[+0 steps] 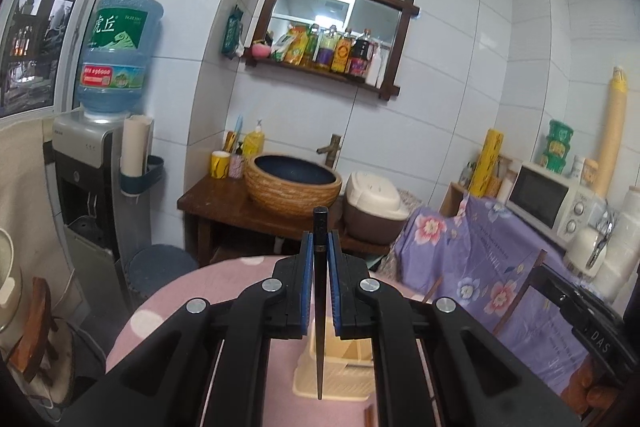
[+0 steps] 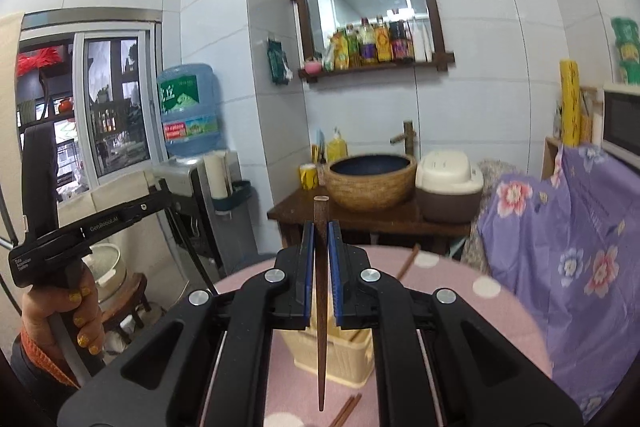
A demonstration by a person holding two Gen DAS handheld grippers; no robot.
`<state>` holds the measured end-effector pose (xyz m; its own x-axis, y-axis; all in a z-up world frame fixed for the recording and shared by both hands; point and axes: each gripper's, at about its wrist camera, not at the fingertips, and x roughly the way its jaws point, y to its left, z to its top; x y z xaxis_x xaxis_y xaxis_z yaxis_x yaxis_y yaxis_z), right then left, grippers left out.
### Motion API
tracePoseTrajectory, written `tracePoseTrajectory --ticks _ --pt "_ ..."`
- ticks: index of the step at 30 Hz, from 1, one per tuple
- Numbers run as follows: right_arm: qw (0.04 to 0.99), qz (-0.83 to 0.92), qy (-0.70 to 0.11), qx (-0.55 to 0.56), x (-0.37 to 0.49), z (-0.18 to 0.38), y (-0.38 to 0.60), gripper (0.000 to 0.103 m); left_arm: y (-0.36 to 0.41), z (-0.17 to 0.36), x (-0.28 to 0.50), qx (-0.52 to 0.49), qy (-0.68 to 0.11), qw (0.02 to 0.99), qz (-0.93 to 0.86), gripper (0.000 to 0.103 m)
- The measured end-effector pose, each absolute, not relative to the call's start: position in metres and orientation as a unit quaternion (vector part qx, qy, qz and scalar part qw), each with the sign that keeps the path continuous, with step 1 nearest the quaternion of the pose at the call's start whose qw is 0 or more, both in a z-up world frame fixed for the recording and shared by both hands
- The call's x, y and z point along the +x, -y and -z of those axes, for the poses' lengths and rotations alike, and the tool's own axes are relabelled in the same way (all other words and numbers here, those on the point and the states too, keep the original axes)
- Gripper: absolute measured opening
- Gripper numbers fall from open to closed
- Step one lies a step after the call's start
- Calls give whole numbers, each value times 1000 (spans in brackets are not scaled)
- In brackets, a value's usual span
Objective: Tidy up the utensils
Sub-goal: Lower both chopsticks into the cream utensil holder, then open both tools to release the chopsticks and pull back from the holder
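My left gripper (image 1: 320, 241) is shut on a black chopstick (image 1: 320, 307) that stands upright, tip down, over a cream plastic utensil basket (image 1: 340, 371) on the pink dotted table. My right gripper (image 2: 320, 233) is shut on a brown wooden chopstick (image 2: 321, 327), also tip down, above the same basket (image 2: 332, 359). Brown chopsticks (image 2: 347, 409) lie on the cloth in front of the basket. Another brown chopstick (image 2: 409, 261) lies behind it. The left gripper body (image 2: 72, 227) shows at the left of the right wrist view.
The round table (image 2: 460, 291) has a pink cloth with white dots. A purple floral cover (image 1: 500, 267) drapes furniture to the right. Behind stand a wooden stand with a woven basin (image 1: 294, 183), a rice cooker (image 1: 374, 207), a water dispenser (image 1: 92, 163) and a microwave (image 1: 552, 199).
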<state>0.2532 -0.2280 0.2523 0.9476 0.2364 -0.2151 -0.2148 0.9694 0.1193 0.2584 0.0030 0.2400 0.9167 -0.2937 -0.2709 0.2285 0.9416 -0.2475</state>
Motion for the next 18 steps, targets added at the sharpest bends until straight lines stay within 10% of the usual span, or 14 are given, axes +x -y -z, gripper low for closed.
tracePoseTrajectory --ticks 7,18 --pt "994 -66 -73 40 299 -286 222 8 29 -263 291 -99 -124 980 124 9" --pt "986 -41 -153 58 340 -192 224 8 45 -183 326 -94 -191 971 111 9"
